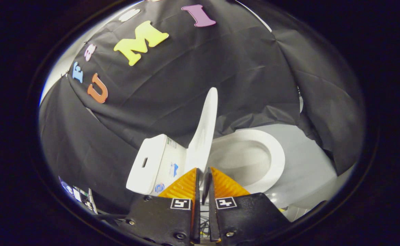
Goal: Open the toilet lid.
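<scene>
Jaws point(203, 174) nearly closed beside raised lid point(205, 130).

- The toilet lid point(204, 133) is white, smooth and oval, seen nearly edge-on.
- It stands raised, close to upright, leaning slightly towards the tank point(154, 164).
- Its lower end sits just ahead of the tongs point(203, 174), whose fingers are nearly closed with only a thin gap; whether they touch the lid cannot be told.
- Beside the lid, on the side away from the tank, the white seat ring point(275, 153) and bowl lie uncovered.
</scene>
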